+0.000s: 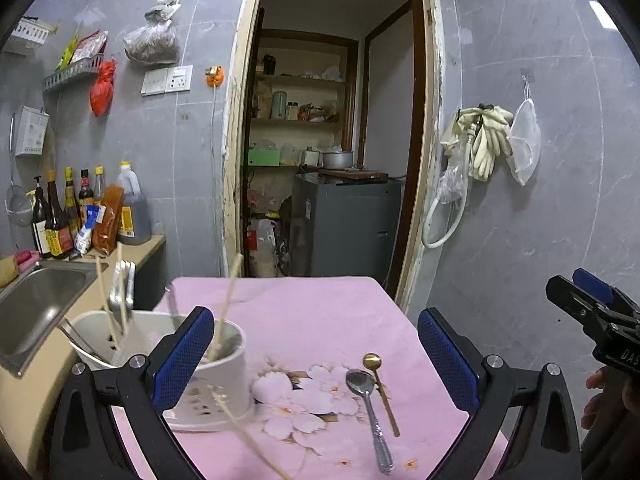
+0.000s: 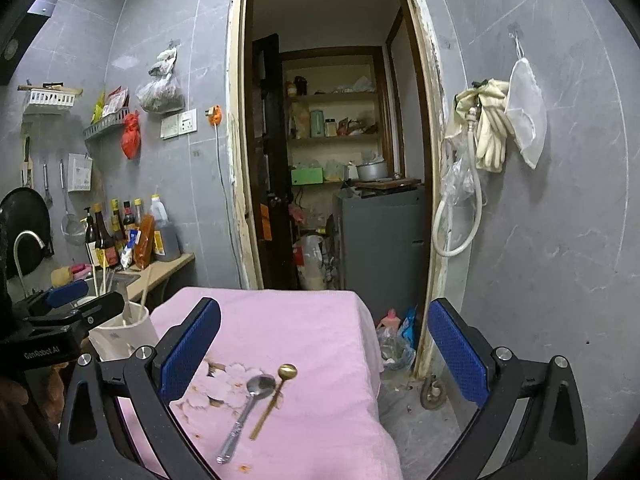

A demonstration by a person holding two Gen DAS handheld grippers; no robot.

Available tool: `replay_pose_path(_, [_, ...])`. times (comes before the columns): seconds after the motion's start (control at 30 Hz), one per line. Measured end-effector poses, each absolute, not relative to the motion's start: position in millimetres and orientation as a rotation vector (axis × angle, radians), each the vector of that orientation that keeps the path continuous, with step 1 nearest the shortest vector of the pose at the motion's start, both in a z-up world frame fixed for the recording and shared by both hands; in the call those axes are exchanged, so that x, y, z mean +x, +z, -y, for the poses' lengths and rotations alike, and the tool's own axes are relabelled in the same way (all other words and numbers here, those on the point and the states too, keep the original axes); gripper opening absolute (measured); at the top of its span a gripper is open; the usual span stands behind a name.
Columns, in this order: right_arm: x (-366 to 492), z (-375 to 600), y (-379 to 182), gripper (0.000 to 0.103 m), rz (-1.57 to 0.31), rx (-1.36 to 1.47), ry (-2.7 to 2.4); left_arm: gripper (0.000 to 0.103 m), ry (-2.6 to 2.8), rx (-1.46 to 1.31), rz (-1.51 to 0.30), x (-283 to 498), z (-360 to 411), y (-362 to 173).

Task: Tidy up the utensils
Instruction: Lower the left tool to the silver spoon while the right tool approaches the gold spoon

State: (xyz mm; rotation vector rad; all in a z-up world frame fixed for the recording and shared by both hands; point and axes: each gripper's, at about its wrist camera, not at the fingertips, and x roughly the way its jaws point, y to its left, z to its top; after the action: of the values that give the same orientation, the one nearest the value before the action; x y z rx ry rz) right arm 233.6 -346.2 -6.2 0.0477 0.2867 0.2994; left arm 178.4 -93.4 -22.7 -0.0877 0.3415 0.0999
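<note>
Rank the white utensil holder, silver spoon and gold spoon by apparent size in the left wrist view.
1. White utensil holder, clearly the largest.
2. Silver spoon.
3. Gold spoon, slimmer and a little shorter.
The spoons lie side by side, so nearness barely skews their comparison.

Pink floral-clothed table (image 1: 304, 312), white utensil holder (image 1: 224, 384), silver spoon (image 1: 370, 404), gold spoon (image 1: 380, 388), possibly a chopstick (image 1: 248, 436)
</note>
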Motion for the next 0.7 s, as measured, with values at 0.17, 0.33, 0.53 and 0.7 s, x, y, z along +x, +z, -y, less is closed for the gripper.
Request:
replay_pose_path(0.17, [256,359,-30,0.101,-0.326,0.062,0.337,0.102,0.099,-0.116,-0.391,197,107,-45])
replay_pose_path(0.33, [283,367,-60,0.101,-0.381,0.081,0.370,0.102,0.094,-0.129,-0.442,216,114,-67])
replay_pose_path(0.53, [315,363,-101,0.101,-0.468,0.102,0.414,0.102,0.100,-0.142,-0.506,240,117,-95])
replay_pose_path(0.7, [338,354,-130,0.085,-0.555,0.128,0.464,0.101,0.082,-0.180,-0.567,257,113,-113])
